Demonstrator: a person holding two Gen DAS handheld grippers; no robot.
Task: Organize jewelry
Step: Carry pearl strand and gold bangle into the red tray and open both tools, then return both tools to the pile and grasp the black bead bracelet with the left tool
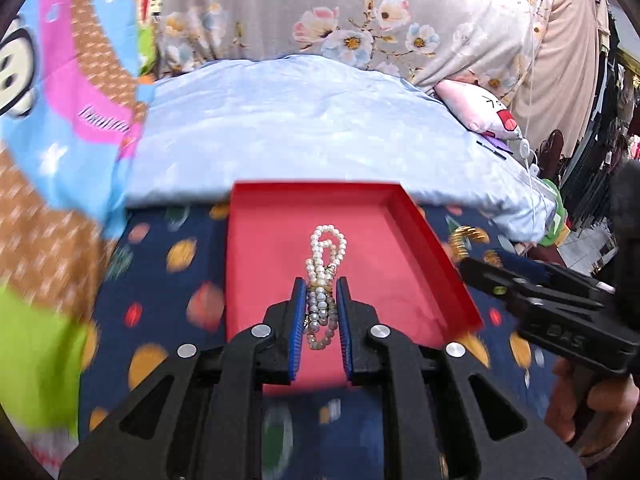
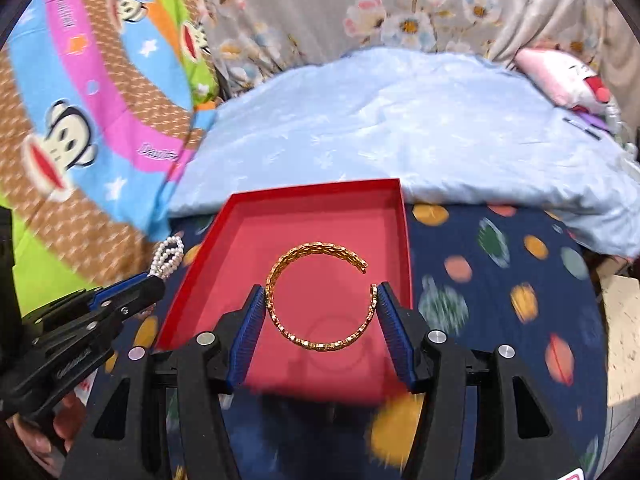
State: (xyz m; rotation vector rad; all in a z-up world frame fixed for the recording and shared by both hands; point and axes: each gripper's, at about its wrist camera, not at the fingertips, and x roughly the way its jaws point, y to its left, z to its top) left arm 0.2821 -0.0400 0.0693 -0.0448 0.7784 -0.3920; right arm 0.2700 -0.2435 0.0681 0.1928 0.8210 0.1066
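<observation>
The work surface is a bed covered by a navy sheet (image 2: 500,280) printed with coloured ovals. A pale blue quilt (image 1: 288,128) lies just behind the red tray (image 1: 424,236), a cartoon monkey blanket (image 2: 80,128) lies to the left, and a pink plush toy (image 1: 480,112) lies at the far right. Pink lettering on the blanket is too blurred to read.

The left gripper (image 1: 321,292) hangs over the tray with its blue-padded fingers pinching a bunched pearl bracelet (image 1: 326,252), whose loops extend forward past the fingertips. The right gripper (image 2: 320,300) holds a gold open cuff bracelet (image 2: 316,296) above the tray floor, its fingers set wide and pressing on opposite sides of the band. Whether either piece touches the tray floor cannot be determined. In the right wrist view the tray interior shows only bare red floor beneath the cuff.
</observation>
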